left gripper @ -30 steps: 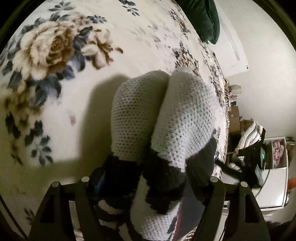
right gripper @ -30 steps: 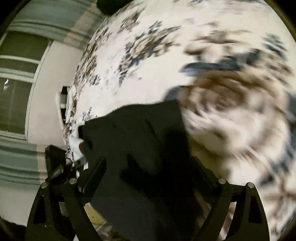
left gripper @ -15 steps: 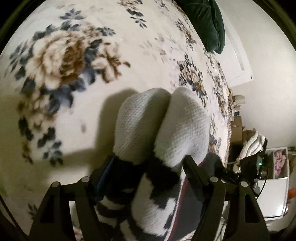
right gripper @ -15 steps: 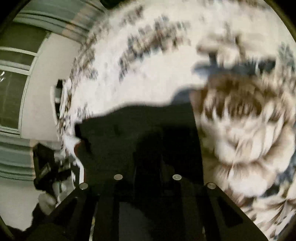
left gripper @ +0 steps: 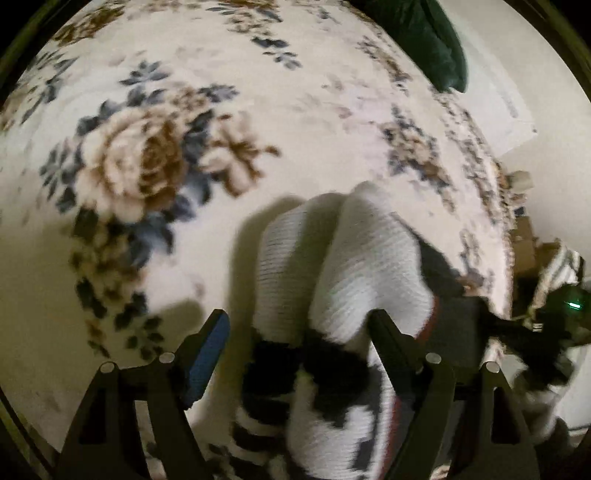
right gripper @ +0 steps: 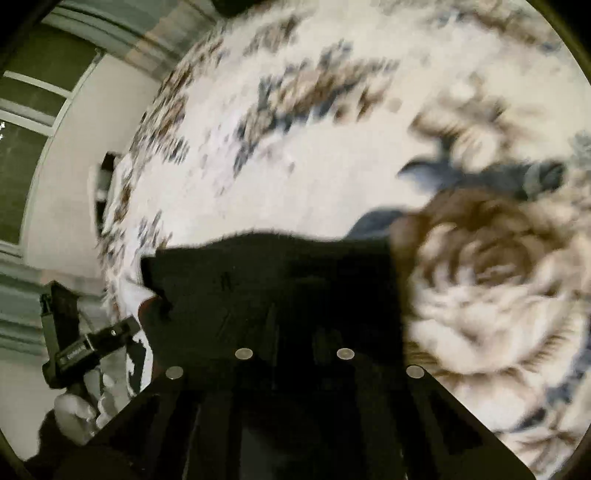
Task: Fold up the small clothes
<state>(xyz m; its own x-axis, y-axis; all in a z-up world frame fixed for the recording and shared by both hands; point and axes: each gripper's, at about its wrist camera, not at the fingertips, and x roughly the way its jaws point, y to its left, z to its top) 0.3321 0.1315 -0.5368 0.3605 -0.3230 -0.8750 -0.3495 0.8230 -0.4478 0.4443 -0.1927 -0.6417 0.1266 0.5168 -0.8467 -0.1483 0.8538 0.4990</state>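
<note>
A pair of white knit socks (left gripper: 332, 273) with black patterned cuffs lies on the floral blanket (left gripper: 184, 110). My left gripper (left gripper: 299, 332) is open, its fingers straddling the socks near the black cuffs, the left finger apart from the fabric. In the right wrist view a black cloth (right gripper: 280, 280) covers the lower middle. My right gripper (right gripper: 291, 325) is shut on this black cloth, its fingers dark and hard to make out against it.
A dark green cushion (left gripper: 424, 33) lies at the far end of the bed. Boxes and striped fabric (left gripper: 554, 266) stand beyond the bed's right edge. A window (right gripper: 29, 110) and wall show at left in the right wrist view.
My left gripper has drawn back and opened wider around the socks. My right gripper closed on the black cloth between one second and half a second ago and stays shut.
</note>
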